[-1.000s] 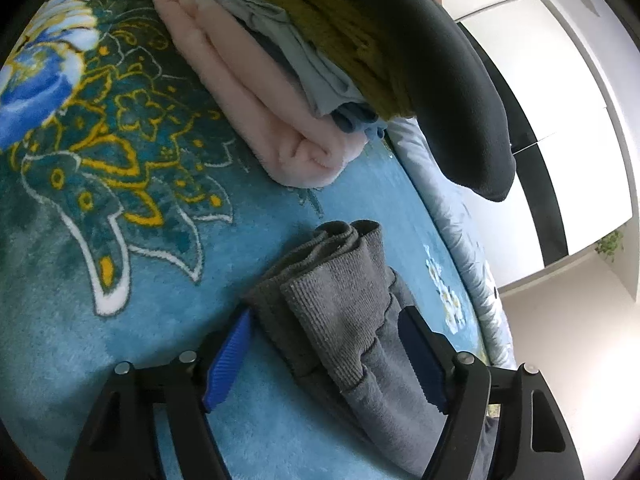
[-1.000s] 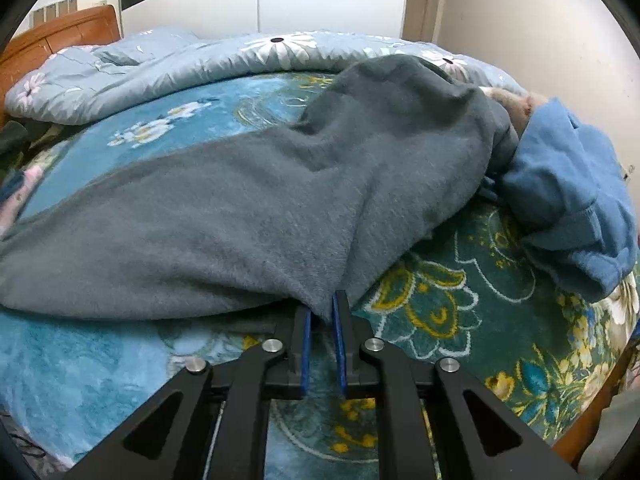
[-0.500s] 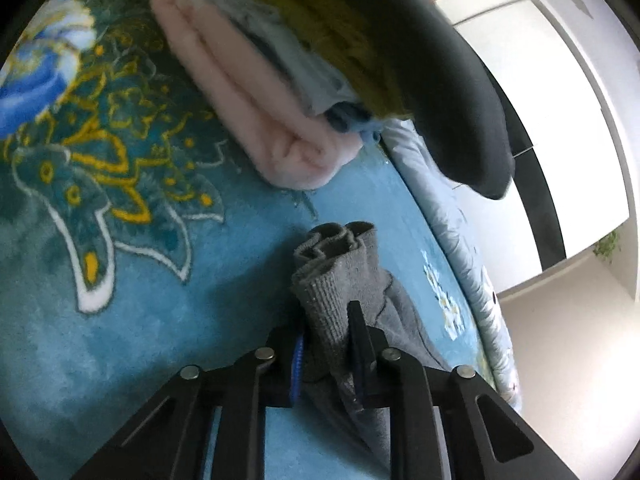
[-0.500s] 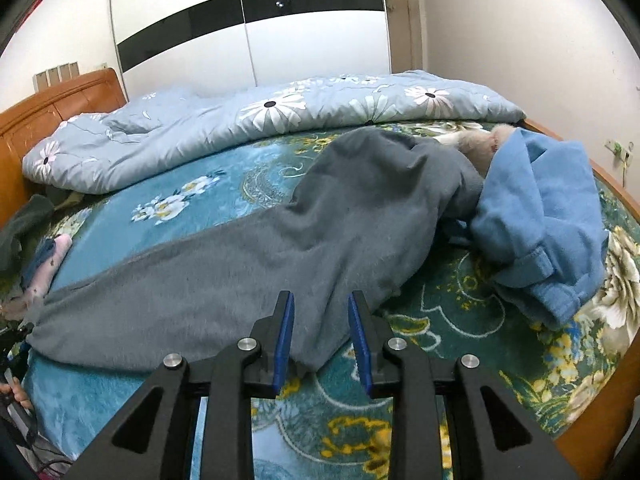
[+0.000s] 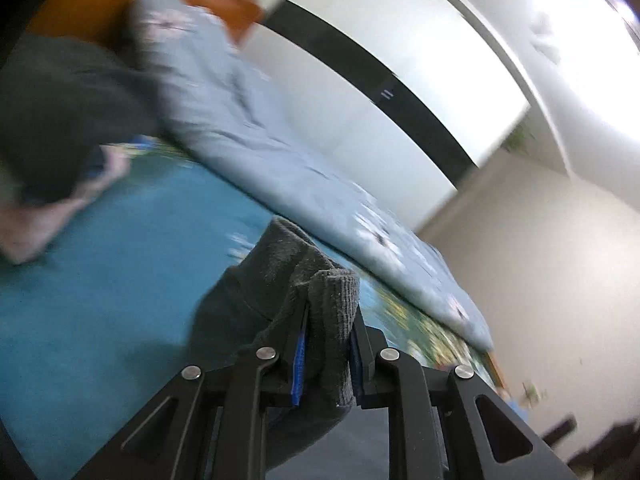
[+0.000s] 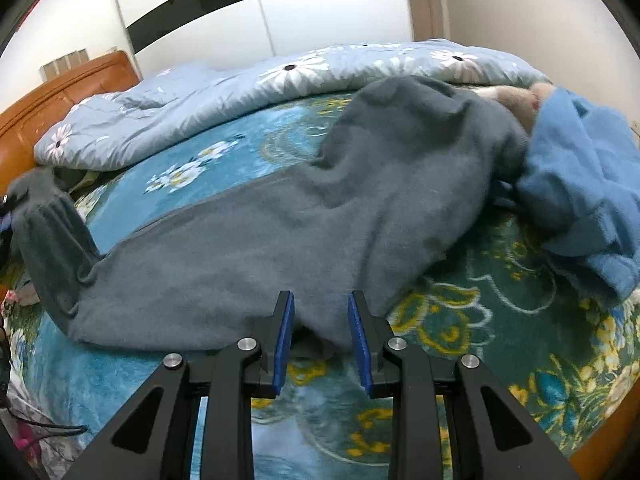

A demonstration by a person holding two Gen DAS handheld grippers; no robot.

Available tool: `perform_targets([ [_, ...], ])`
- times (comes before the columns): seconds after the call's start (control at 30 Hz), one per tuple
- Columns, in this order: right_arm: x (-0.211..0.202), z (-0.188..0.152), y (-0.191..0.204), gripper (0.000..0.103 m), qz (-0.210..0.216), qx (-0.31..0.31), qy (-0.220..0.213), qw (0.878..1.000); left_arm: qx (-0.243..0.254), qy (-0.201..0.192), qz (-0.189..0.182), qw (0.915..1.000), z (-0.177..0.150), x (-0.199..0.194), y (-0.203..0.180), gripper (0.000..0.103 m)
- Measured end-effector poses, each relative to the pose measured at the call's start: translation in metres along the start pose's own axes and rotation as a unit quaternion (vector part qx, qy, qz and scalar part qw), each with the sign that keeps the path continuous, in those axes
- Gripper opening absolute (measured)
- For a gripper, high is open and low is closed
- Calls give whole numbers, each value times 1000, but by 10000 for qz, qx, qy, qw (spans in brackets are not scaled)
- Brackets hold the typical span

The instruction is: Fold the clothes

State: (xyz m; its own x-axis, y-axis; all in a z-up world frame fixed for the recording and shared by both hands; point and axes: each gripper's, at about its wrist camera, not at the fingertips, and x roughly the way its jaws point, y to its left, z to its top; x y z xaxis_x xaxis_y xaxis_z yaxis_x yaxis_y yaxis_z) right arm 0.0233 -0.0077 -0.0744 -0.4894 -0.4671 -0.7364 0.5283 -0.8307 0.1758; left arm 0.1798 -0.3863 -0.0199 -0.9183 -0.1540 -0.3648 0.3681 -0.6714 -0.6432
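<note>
A long grey knit garment [image 6: 304,224] lies stretched across the blue floral bedspread [image 6: 460,320]. My left gripper [image 5: 326,344] is shut on its ribbed cuff end [image 5: 332,300] and holds it lifted off the bed; that raised end also shows at the far left of the right wrist view [image 6: 44,216]. My right gripper [image 6: 320,332] is open and empty, just above the garment's near edge.
A blue sweater [image 6: 580,200] is heaped at the right, with a beige item [image 6: 520,98] behind it. A light blue flowered duvet [image 6: 224,96] lies along the far side. A stack of folded clothes [image 5: 60,120], blurred, sits left. An orange headboard [image 6: 60,96] stands behind.
My left gripper closed on the grey cuff and lifted it, swinging upward. My right gripper let go of the garment's edge, opened and drew back a little.
</note>
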Motion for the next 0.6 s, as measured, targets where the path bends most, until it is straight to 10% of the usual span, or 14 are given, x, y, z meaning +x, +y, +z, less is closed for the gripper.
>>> perform_targets([
  [0.23, -4, -2, -32, 29, -222, 291, -6, 9993, 418, 1042, -453, 9926, -54, 76, -95, 19],
  [0.6, 0, -7, -52, 29, -355, 468, 143, 9982, 403, 2454, 108, 9685, -131, 134, -95, 21],
])
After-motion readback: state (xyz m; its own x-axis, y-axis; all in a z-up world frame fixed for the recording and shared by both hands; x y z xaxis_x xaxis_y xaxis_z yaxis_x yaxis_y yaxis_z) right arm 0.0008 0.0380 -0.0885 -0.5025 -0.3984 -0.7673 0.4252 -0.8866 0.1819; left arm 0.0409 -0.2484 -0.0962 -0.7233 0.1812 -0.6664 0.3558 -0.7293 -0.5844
